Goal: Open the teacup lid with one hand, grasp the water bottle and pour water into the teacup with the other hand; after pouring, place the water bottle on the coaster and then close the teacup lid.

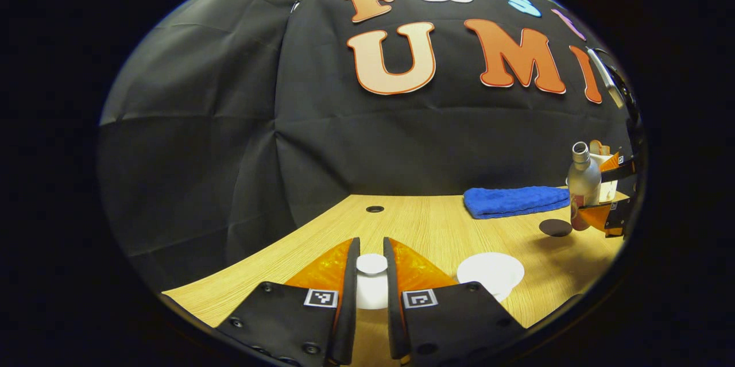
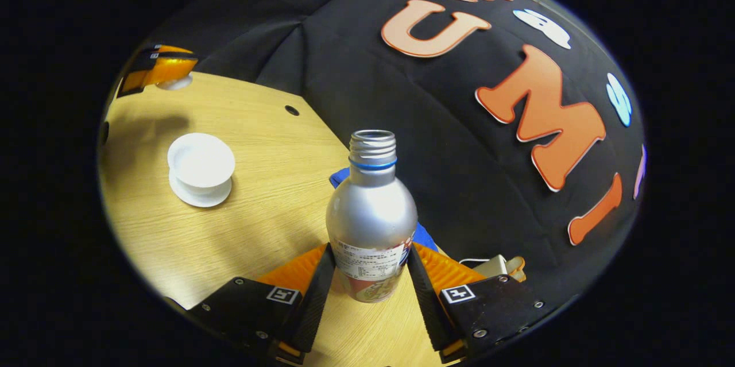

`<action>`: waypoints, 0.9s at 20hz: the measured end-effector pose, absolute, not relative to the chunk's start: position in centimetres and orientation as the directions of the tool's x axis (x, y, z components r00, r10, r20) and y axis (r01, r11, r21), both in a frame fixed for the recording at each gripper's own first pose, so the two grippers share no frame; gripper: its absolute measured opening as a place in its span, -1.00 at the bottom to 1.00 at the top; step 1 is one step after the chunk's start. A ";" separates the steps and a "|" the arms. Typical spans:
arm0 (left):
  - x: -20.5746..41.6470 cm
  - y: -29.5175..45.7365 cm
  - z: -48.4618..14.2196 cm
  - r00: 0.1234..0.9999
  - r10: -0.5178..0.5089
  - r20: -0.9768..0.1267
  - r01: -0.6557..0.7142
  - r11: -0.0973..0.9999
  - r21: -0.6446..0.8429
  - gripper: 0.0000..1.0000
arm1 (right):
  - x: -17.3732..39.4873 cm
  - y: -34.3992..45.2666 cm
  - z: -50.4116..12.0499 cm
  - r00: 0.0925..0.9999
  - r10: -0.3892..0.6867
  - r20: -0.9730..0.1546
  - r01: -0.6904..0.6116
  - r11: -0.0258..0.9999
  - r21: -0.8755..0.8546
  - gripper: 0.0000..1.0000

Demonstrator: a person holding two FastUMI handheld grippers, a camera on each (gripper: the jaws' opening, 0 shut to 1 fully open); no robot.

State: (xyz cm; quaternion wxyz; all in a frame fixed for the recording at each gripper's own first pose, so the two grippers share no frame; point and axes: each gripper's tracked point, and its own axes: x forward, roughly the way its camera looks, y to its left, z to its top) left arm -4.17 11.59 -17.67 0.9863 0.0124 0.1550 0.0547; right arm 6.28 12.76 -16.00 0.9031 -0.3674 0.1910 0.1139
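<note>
On the bench [image 2: 252,223] there was one teacup [image 2: 201,161] on one saucer [image 2: 198,194], one lid [image 1: 371,264], one water bottle [image 2: 371,217] (uncapped), one dark coaster [image 1: 555,227] near the bottle, one blue towel [image 1: 515,201] beyond it, and two grippers: left [image 1: 371,263], right [image 2: 370,275].

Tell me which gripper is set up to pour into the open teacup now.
Right. The right gripper grips the uncapped water bottle; the left gripper holds the lid off the teacup.
</note>
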 end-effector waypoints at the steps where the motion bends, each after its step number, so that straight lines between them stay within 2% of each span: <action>1: -4.2 11.7 -17.7 0.946 0.113 -0.305 -0.106 0.994 0.039 -0.46 | 6.7 13.2 -15.9 0.905 0.066 -0.420 -0.349 0.680 -0.645 0.50; 7: -4.5 12.9 -18.1 0.944 0.124 -0.307 -0.124 0.992 0.018 -0.46 | 6.2 15.2 -15.3 0.936 0.082 -0.342 -0.340 0.458 -0.821 0.50; 9: -4.5 13.1 -18.3 0.943 0.129 -0.308 -0.131 0.991 0.014 -0.40 | 6.4 16.2 -15.6 0.940 0.098 -0.327 -0.337 0.412 -0.847 0.51; 10: -4.7 13.3 -18.3 0.942 0.132 -0.309 -0.134 0.991 0.013 -0.46 | 6.7 16.6 -15.6 0.944 0.103 -0.314 -0.329 0.384 -0.863 0.49; 11: -4.7 13.5 -18.3 0.941 0.133 -0.310 -0.136 0.991 0.012 -0.40 | 6.9 16.8 -15.3 0.950 0.104 -0.295 -0.313 0.352 -0.882 0.51; 12: -4.9 13.8 -18.4 0.941 0.138 -0.310 -0.141 0.990 0.014 -0.46 | 7.0 16.9 -14.9 0.955 0.104 -0.278 -0.297 0.318 -0.900 0.50; 18: -5.5 14.9 -18.4 0.939 0.152 -0.309 -0.156 0.988 0.013 -0.46 | 6.2 17.6 -14.2 0.969 0.123 -0.213 -0.231 0.158 -0.960 0.50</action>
